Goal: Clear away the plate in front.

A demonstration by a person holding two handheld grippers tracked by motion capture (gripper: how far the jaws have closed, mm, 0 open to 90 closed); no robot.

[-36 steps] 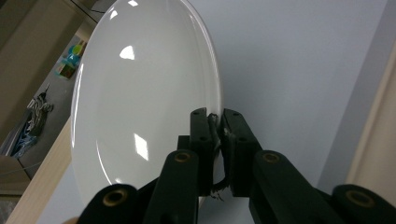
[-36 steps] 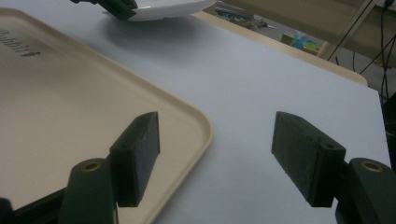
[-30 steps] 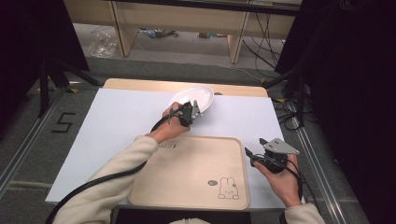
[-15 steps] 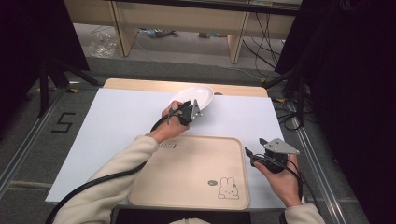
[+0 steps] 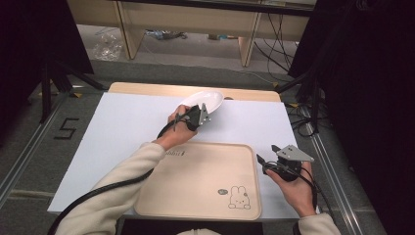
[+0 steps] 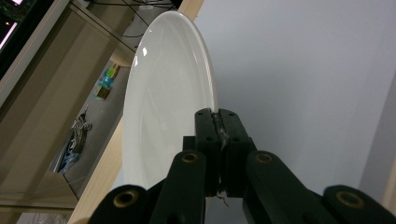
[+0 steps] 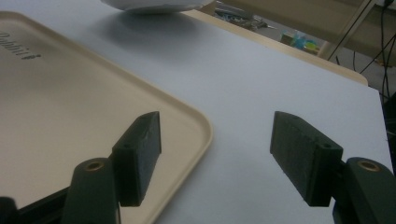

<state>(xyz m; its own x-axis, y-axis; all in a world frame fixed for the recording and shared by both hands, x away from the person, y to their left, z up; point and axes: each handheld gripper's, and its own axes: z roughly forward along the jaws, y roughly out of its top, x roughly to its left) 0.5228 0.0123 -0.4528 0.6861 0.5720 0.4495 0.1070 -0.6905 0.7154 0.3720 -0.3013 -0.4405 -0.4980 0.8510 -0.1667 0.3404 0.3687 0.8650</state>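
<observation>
Left gripper (image 5: 204,115) has just finished clamping onto the white plate's (image 5: 200,102) rim, so it looks ready to lift toward the tray (image 5: 195,196), right gripper (image 5: 266,157) gaping empty.

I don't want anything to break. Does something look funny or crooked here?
Nothing is broken or spilled. The white plate is tipped up off the table because the left gripper is pinching its rim. The tray lies flat.
</observation>
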